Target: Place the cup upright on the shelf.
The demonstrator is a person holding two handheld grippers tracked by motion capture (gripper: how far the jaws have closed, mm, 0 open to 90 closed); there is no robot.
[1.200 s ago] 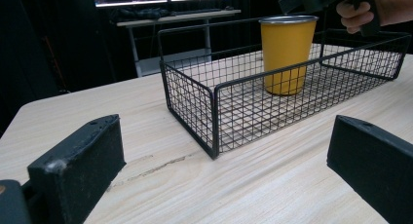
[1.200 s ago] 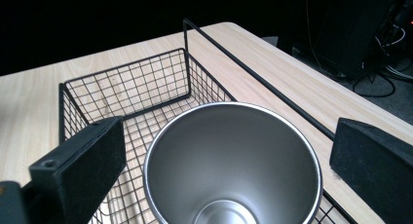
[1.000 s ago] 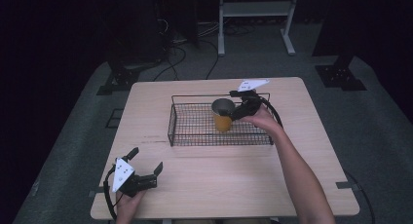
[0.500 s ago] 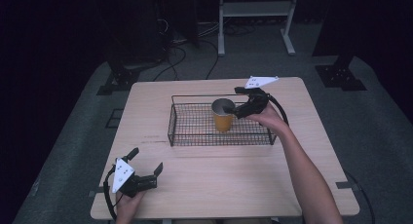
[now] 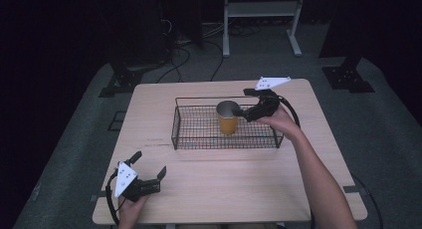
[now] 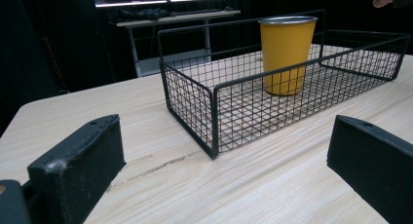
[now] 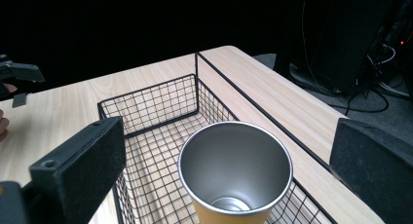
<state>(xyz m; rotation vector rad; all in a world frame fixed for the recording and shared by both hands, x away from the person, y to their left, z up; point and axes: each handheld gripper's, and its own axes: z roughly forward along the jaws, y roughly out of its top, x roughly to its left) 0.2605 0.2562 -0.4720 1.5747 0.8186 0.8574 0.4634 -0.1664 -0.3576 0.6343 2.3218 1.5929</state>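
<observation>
- Cup (image 5: 228,118) stands upright in the wire basket (image 5: 199,139), a little right of the basket's middle, nearer the 12 o'clock wall than the 6 o'clock one. Orange outside, bare metal inside, nothing in it as far as I see down the bore in the right gripper view (image 7: 235,171).
- Right gripper (image 5: 247,111) sits at 3 o'clock of the cup, up at rim level. Its jaws are spread wide, one to each side of the cup mouth in its own view, neither touching the wall. Nothing pinched.
- Left gripper (image 5: 149,178) rests on the table (image 5: 239,184) near the 7 o'clock corner, well apart from the basket. Jaws spread, nothing between them. From there I look across at the basket's near corner and the cup (image 6: 286,53) behind the mesh.
- Handling, my judgement: stiff metal tumbler, light when empty, not fragile. The painted wall looks smooth, so probably slick under the pads. It tapers narrower toward the base, so a squeeze low down may let it ride upward.
- Where I would take it: across the upper wall just under the rim, jaws square to it, or one jaw inside and one outside over the lip.
- Risk: tall and narrow-footed on wire mesh; a sideways nudge could tip it against the basket wall.
</observation>
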